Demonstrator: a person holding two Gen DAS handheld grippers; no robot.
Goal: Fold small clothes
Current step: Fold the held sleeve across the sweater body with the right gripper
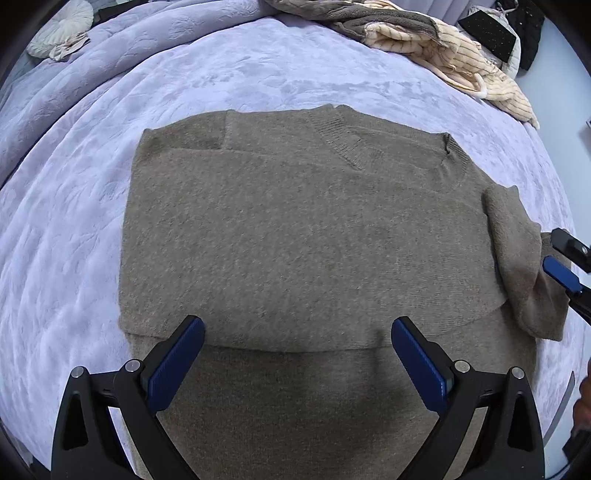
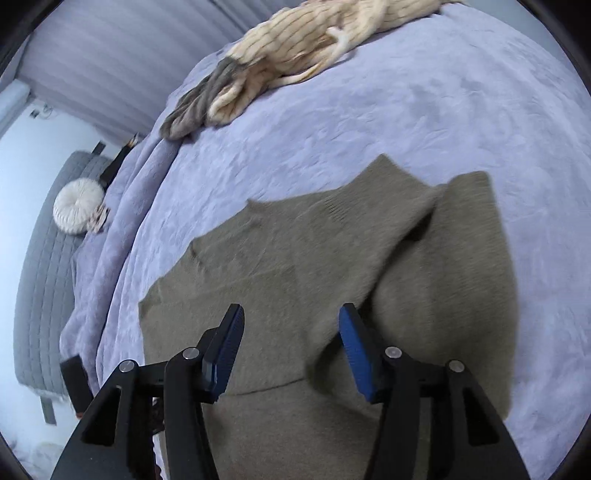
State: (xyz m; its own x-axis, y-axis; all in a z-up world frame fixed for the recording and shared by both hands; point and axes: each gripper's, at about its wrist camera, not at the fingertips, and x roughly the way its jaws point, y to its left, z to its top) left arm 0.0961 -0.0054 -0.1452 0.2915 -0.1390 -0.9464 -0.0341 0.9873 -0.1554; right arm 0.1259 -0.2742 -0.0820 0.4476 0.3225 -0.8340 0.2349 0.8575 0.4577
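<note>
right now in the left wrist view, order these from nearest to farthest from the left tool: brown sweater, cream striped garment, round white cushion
1. Brown knitted sweater, directly beneath the left tool.
2. Cream striped garment, far right on the lilac blanket.
3. Round white pleated cushion, far left corner. It sits close to the garment's range, so that order is uncertain.

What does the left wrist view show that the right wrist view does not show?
Only the left wrist view shows the other tool, the right tool, at the frame's right edge beside the folded sleeve, and a black speckled item at the top right.

Only the right wrist view shows the grey quilted headboard and the pleated curtain wall.

Both show the brown knitted V-neck sweater on the lavender plush bedspread, the cream striped garment, and the round white pillow. The left tool stands open.
</note>
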